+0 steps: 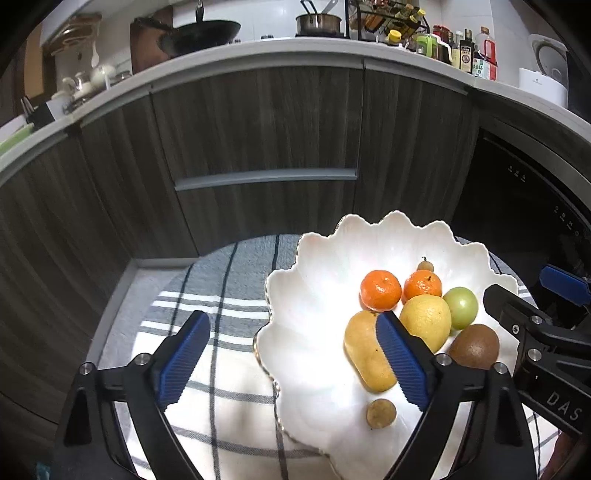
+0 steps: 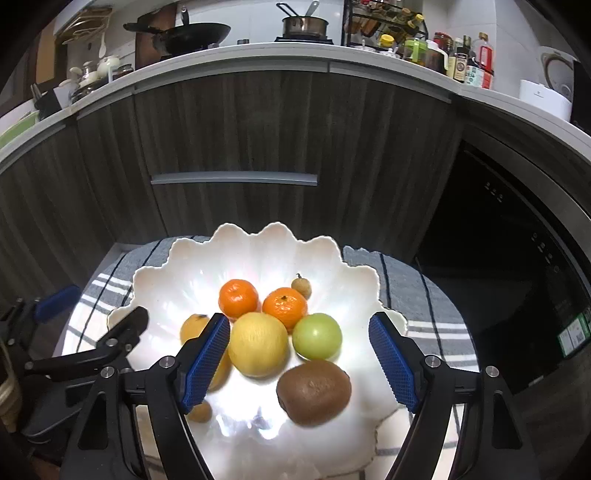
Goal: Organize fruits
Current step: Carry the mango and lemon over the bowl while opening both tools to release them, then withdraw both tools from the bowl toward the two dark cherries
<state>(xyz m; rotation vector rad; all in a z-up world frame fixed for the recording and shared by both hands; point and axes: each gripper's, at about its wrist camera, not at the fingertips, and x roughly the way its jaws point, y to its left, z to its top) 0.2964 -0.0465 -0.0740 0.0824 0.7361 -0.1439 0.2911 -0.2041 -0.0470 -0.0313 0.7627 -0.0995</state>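
A white scalloped bowl [image 1: 314, 295] [image 2: 184, 273] stands on a plaid cloth. It holds two mandarins [image 1: 380, 290] [image 2: 238, 298], a yellow citrus [image 1: 424, 321] [image 2: 258, 349], a green fruit [image 1: 461, 307] [image 2: 317, 336], a kiwi [image 1: 474, 346] [image 2: 314, 391], a yellow mango [image 1: 364, 354] and small brown longans [image 1: 381, 413]. My left gripper [image 1: 295, 356] is open, straddling the bowl's left rim, with its right pad beside the mango. My right gripper [image 2: 300, 360] is open over the bowl. The kiwi and the yellow citrus lie between its pads, untouched.
The plaid cloth [image 1: 221, 280] covers a small round table. Dark wood cabinets [image 1: 258, 147] stand close behind, and a black appliance [image 2: 517, 277] is at the right. The counter above carries a wok [image 1: 207, 35], a pot and several bottles.
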